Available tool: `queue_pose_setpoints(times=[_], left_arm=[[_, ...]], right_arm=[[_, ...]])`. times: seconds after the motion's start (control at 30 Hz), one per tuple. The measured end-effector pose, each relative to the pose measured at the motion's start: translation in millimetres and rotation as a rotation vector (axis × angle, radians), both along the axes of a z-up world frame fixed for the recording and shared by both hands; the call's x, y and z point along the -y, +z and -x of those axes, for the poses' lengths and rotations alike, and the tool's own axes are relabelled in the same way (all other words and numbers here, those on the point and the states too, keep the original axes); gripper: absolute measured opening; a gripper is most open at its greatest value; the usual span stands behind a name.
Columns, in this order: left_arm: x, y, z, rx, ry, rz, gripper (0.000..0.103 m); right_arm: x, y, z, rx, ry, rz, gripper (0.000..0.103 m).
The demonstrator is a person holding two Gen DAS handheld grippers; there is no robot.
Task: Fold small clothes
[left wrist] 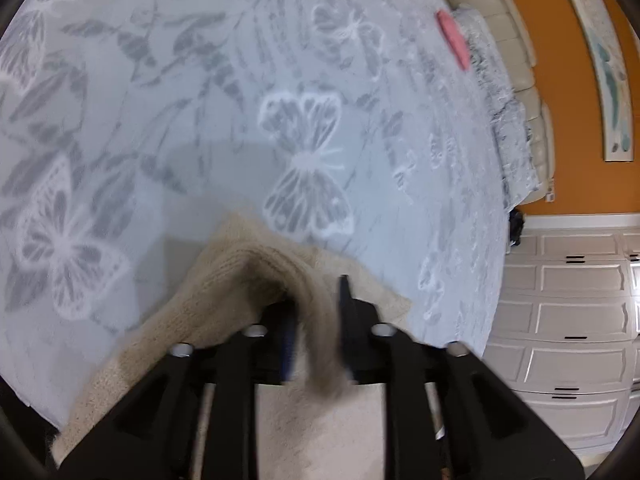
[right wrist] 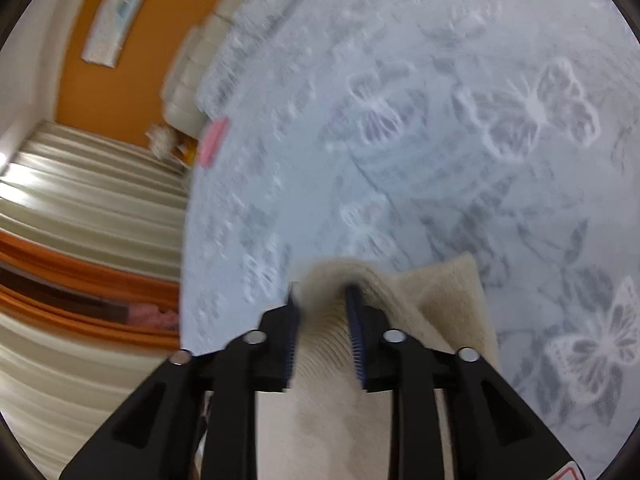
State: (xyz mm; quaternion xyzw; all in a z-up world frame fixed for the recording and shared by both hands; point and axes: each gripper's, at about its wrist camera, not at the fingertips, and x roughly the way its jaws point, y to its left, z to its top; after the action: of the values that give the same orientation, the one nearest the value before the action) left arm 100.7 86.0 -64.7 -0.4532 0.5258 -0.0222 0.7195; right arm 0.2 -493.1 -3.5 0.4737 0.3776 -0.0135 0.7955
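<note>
Orange wall point(left wrist: 560, 80), white drawers point(left wrist: 568, 320)

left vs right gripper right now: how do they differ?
The left gripper stands narrower than the right gripper. The beige knit garment sits against the left one's right finger with a gap at the other; on the right it fills the gap between the jaws. Both point down over the butterfly bedspread with knit between their jaws.

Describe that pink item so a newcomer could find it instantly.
Start with the pale bedspread printed with grey butterflies. Follow it to its far edge, near the cream headboard against the orange wall. The small flat pink thing lies there, the only bright colour on the bedspread.
</note>
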Motion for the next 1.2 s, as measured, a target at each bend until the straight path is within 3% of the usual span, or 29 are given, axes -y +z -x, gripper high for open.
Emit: queue_pose_setpoints(times=[0.07, 0.13, 0.2, 0.27, 0.33, 0.37, 0.4, 0.43, 0.53, 0.6, 0.77, 0.9, 1.03, 1.2], left_arm=[[-1.8, 19.5, 7.9, 0.087, 0.033, -0.090, 0.067], [0.4, 49.8, 21.4, 0.207, 0.058, -0.252, 0.077], [7.0, 72.1, 35.4, 0.307, 0.035, -0.308, 0.079], [20.9, 78.9, 44.2, 0.338, -0.022, -0.330, 0.085], [43.8, 74.3, 49.3, 0.308, -0.111, -0.414, 0.085], [53.2, 69.3, 51.7, 0.292, -0.146, -0.450, 0.085], [63.4, 62.1, 54.8, 0.269, -0.179, -0.494, 0.085], [72.6, 55.2, 59.8, 0.242, -0.211, -0.548, 0.085], [91.2, 46.7, 73.5, 0.240, -0.280, -0.661, 0.085], [97.8, 39.4, 83.6, 0.241, -0.324, -0.712, 0.085], [97.7, 25.4, 90.2, 0.186, -0.336, -0.720, 0.087], [91.7, 21.9, 89.0, 0.180, -0.318, -0.700, 0.089], [94.6, 16.9, 86.9, 0.166, -0.328, -0.711, 0.090], [94.7, 13.2, 85.2, 0.159, -0.329, -0.705, 0.091]], right_arm=[[-1.5, 16.1, 13.0, 0.049, -0.063, 0.083, 0.069], [-5.8, 28.8, 27.1, 0.115, -0.076, 0.129, 0.069], [-15.5, 31.7, 38.5, 0.138, -0.039, 0.122, 0.058], [-31.4, 27.3, 47.6, 0.122, -0.004, 0.155, 0.048], [-52.0, 2.1, 41.9, -0.027, 0.087, 0.234, 0.025], [-57.8, -11.8, 38.9, -0.107, 0.117, 0.267, 0.009], [-62.3, -22.5, 38.0, -0.177, 0.136, 0.301, 0.000], [-65.5, -25.4, 39.8, -0.200, 0.133, 0.325, 0.000], [-71.3, -5.4, 52.0, -0.135, 0.098, 0.337, 0.001], [-77.0, 2.4, 53.0, -0.126, 0.105, 0.359, 0.007], [-84.7, 4.6, 43.0, -0.165, 0.132, 0.462, 0.012], [-91.4, 11.0, 29.9, -0.180, 0.162, 0.562, 0.045], [-93.5, 12.8, 4.0, -0.196, 0.204, 0.652, 0.051], [-88.9, 0.3, -18.7, -0.230, 0.239, 0.663, 0.066]])
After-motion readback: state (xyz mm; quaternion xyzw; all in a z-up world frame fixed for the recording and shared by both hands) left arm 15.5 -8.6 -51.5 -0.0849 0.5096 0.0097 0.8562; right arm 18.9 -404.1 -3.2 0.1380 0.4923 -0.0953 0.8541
